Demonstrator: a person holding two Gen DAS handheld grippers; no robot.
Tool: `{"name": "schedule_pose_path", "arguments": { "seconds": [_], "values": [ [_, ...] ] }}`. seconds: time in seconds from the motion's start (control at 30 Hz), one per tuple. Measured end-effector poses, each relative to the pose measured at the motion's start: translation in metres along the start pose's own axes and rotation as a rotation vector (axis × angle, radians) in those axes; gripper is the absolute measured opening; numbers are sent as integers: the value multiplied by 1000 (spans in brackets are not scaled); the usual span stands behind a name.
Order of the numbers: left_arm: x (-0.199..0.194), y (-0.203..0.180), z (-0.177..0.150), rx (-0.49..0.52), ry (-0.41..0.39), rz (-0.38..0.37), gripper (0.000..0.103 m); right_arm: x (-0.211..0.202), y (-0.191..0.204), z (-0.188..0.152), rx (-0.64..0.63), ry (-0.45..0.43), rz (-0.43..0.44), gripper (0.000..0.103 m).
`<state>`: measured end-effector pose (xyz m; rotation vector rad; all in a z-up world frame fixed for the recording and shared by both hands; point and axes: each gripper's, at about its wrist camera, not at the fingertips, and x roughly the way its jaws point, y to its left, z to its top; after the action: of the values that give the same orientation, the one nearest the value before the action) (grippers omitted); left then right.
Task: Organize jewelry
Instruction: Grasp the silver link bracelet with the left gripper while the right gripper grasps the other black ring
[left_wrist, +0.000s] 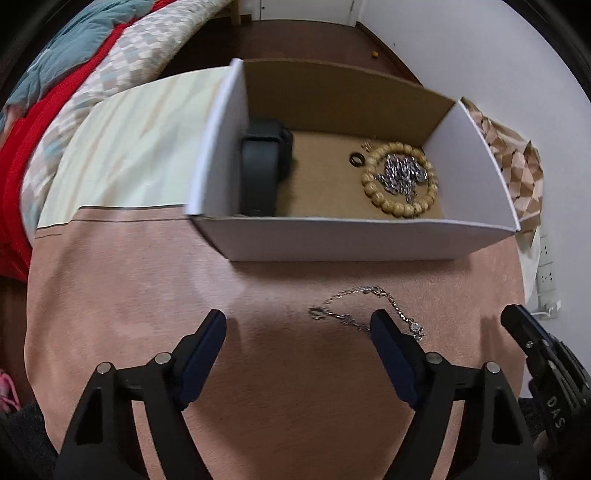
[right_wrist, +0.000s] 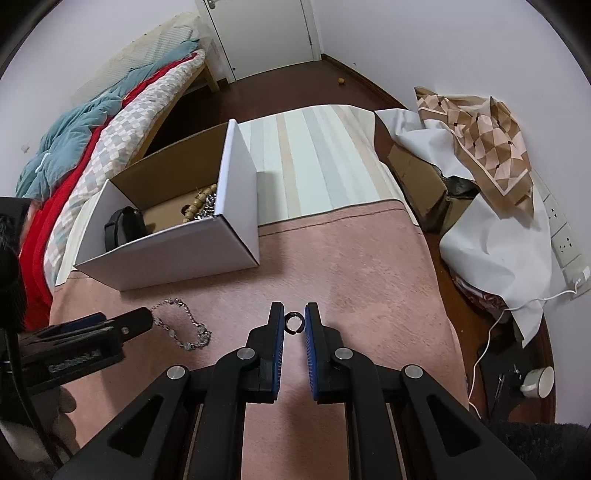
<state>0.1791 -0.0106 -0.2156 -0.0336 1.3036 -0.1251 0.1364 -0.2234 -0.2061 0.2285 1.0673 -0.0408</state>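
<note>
A white cardboard box (left_wrist: 332, 236) stands on the pink cloth and holds a black watch (left_wrist: 264, 162), a wooden bead bracelet (left_wrist: 400, 179), a silver chain pile (left_wrist: 400, 175) and a small dark ring (left_wrist: 357, 160). A silver chain bracelet (left_wrist: 354, 302) lies on the cloth in front of the box; it also shows in the right wrist view (right_wrist: 183, 325). My left gripper (left_wrist: 297, 325) is open just above it, its right finger over the chain. My right gripper (right_wrist: 294, 322) is closed on a small black ring (right_wrist: 294, 322) between its fingertips.
The box (right_wrist: 184, 258) sits at the table's left, by a bed with red and teal bedding (right_wrist: 74, 155). A striped cloth (right_wrist: 325, 158) covers the far table. A patterned cloth (right_wrist: 476, 136), white sheet, wall sockets and a cable lie to the right.
</note>
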Motion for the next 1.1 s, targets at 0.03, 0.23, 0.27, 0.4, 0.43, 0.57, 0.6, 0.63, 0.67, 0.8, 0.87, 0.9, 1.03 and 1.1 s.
{"name": "schedule_pose_path", "arguments": {
  "seconds": [0.03, 0.23, 0.27, 0.4, 0.43, 0.57, 0.6, 0.63, 0.67, 0.8, 0.87, 0.9, 1.03, 1.1],
  "values": [
    [1, -4, -1, 8, 0, 1, 71, 0, -2, -1, 2, 0, -2, 12],
    [6, -14, 0, 50, -4, -16, 4, -1, -5, 0, 15, -4, -14, 12],
    [6, -13, 1, 41, 3, -32, 3, -1, -5, 1, 17, -5, -13, 12],
    [-4, -6, 2, 29, -20, -46, 1, -7, -5, 3, 25, -18, -6, 12],
    [-9, -4, 2, 25, -29, -53, 1, -8, -5, 4, 27, -21, -2, 12],
    [-31, 5, 5, 18, -66, -80, 0, -18, -3, 7, 33, -38, 18, 12],
    [-38, 7, 5, 17, -78, -89, 0, -21, -2, 8, 32, -43, 22, 12],
    [-42, 12, 5, 14, -84, -96, 0, -23, -1, 9, 32, -48, 26, 12],
    [-47, 14, 5, 10, -93, -106, 0, -25, -1, 9, 32, -51, 30, 12],
    [-47, 10, 2, 41, -107, -168, 12, -30, 0, 10, 35, -64, 30, 12],
    [-38, -6, -4, 93, -74, -173, 33, -29, -3, 9, 43, -62, 27, 12],
    [-34, -15, -8, 120, -74, -172, 44, -29, -6, 8, 47, -60, 22, 12],
    [-15, -47, -20, 225, -49, -146, 45, -29, -18, 4, 68, -51, 6, 12],
    [-8, -58, -27, 271, -43, -116, 45, -29, -27, 2, 87, -50, -4, 12]
  ]
}}
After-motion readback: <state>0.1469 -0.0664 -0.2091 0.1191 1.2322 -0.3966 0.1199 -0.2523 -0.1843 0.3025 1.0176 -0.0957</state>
